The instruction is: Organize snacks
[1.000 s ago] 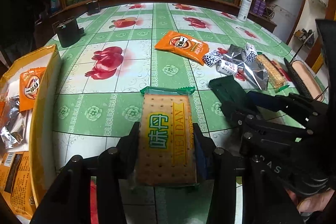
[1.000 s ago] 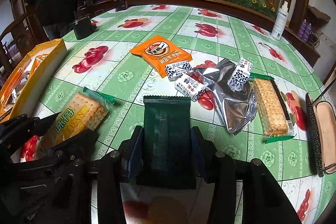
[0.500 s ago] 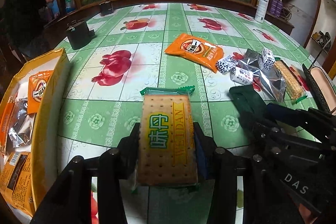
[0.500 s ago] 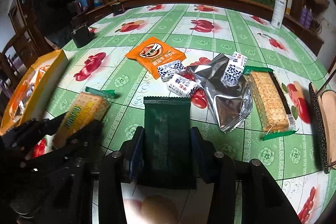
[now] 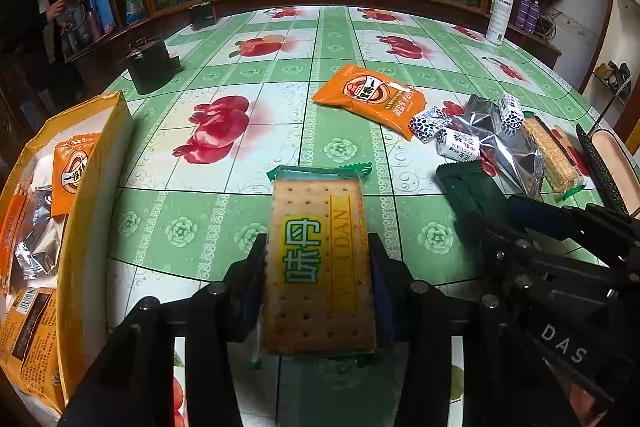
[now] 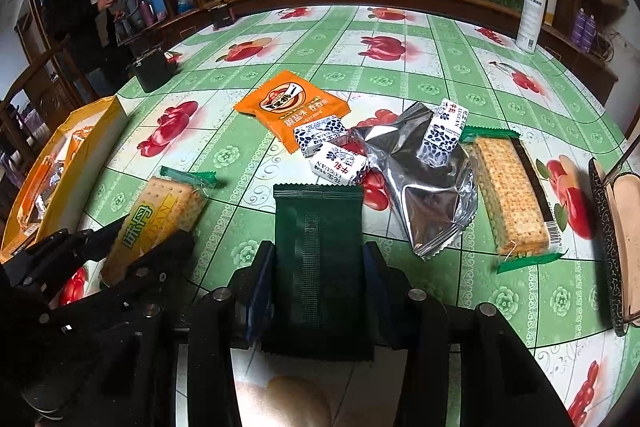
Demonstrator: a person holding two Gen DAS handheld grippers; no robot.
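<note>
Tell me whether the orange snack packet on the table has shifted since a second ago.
No. The orange packet still has its corner against the blue-speckled candy, left of the same red fruit print; only the view shifted.

Tabletop (image 5: 248,75): green-white checks, red fruit prints. Cracker pack (image 5: 320,267): tan, green characters, yellow band. Right of it, dark green packet (image 6: 320,259); beyond, orange pouch (image 5: 370,99), silver foil bag (image 6: 424,187).

White spray bottle (image 6: 531,14) beside purple bottles (image 6: 583,27).
</note>
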